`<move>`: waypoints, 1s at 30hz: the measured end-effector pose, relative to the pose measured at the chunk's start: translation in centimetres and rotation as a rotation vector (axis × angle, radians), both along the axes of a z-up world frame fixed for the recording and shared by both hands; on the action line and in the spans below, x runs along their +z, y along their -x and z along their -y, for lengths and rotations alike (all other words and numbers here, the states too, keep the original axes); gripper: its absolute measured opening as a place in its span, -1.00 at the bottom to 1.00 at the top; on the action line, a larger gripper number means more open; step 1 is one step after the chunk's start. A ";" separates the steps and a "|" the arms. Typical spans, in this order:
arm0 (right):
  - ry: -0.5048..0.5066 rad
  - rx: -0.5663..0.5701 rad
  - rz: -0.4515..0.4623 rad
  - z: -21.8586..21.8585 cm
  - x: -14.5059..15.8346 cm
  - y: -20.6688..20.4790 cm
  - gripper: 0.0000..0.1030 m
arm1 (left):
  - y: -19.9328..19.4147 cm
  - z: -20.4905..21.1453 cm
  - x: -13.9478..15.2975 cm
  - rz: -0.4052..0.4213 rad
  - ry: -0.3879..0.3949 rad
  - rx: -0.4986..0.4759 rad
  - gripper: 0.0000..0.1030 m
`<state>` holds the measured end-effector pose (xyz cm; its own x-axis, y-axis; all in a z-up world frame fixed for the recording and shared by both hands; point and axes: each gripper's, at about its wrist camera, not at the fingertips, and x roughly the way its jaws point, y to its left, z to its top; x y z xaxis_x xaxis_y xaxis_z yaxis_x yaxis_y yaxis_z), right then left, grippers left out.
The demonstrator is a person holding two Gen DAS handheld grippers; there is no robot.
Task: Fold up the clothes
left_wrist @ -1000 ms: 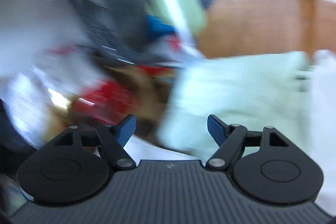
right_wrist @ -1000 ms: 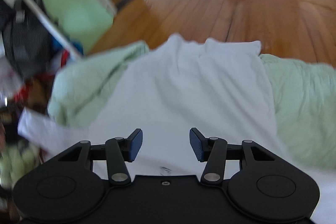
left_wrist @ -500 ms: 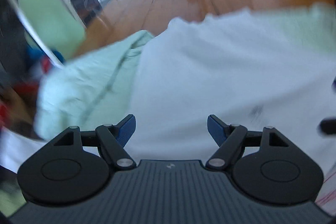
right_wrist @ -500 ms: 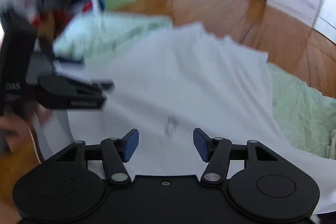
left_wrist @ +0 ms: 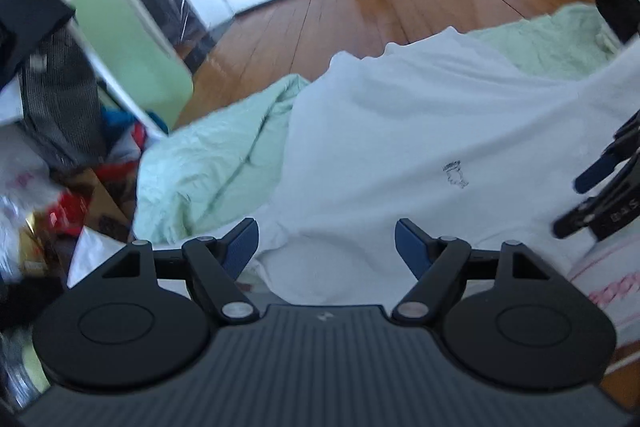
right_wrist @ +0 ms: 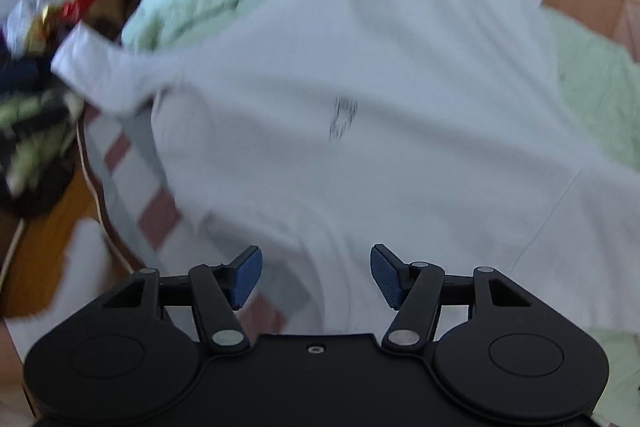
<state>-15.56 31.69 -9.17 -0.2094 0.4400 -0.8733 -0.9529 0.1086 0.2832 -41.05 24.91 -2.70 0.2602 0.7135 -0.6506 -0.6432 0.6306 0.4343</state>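
The left claw [left_wrist: 326, 241] hangs with its blue pads wide apart and nothing between them, just above the near edge of a white T-shirt [left_wrist: 420, 131]. The right claw [right_wrist: 316, 273] points steeply down over the same shirt; its jaws are opening, and only cloth lying below shows in the gap, not pinched by either pad. In the left wrist view the right claw also shows at the right edge, above the shirt's right side.

The shirt lies spread out flat, with a small dark print [left_wrist: 455, 174] near its middle and one sleeve [right_wrist: 100, 67] sticking out toward the left. It rests partly on a pale green blanket [left_wrist: 208, 163], which shows on both sides of it, and partly on a white cloth with pink stripes [right_wrist: 156, 211] at the near side. Beyond the blanket is a brown wooden floor [left_wrist: 360, 15]. To the left sits a blurred heap of colourful clutter [left_wrist: 72, 195].
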 end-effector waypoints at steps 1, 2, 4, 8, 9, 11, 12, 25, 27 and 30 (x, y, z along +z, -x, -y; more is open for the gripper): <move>0.016 0.024 -0.004 0.1 -0.8 0.3 0.27 | 0.3 0.0 -0.6 -0.010 -0.019 -0.040 0.46; 0.019 0.048 -0.016 0.3 -1.4 0.5 0.27 | 0.7 -0.1 -1.3 -0.006 -0.027 -0.091 0.46; -0.005 0.094 0.004 1.3 -2.2 1.2 0.27 | 1.4 -0.8 -3.0 0.013 -0.013 -0.162 0.53; -0.036 0.106 0.038 2.5 -4.3 1.5 0.26 | 1.5 -5.5 -7.5 0.068 0.290 -0.002 0.62; -0.050 0.112 0.046 3.2 -5.0 1.3 0.24 | 1.8 -6.5 -8.7 0.109 0.342 0.020 0.60; -0.080 0.122 0.093 4.1 -6.3 1.4 0.13 | 2.0 -8.1 -11.2 0.138 0.397 0.072 0.59; -0.100 0.141 0.107 4.5 -6.6 1.7 0.10 | 2.0 -8.6 -12.1 0.146 0.418 0.103 0.56; -0.117 0.118 0.213 3.1 -8.6 2.9 0.02 | 0.1 -7.3 -14.9 0.130 0.487 0.030 0.63; -0.123 0.107 0.216 3.0 -8.5 2.9 -0.35 | -1.1 -7.6 -16.8 0.087 0.534 0.033 0.63; -0.129 0.116 0.216 3.3 -8.5 2.8 -0.62 | -1.7 -7.5 -17.2 0.085 0.530 0.008 0.29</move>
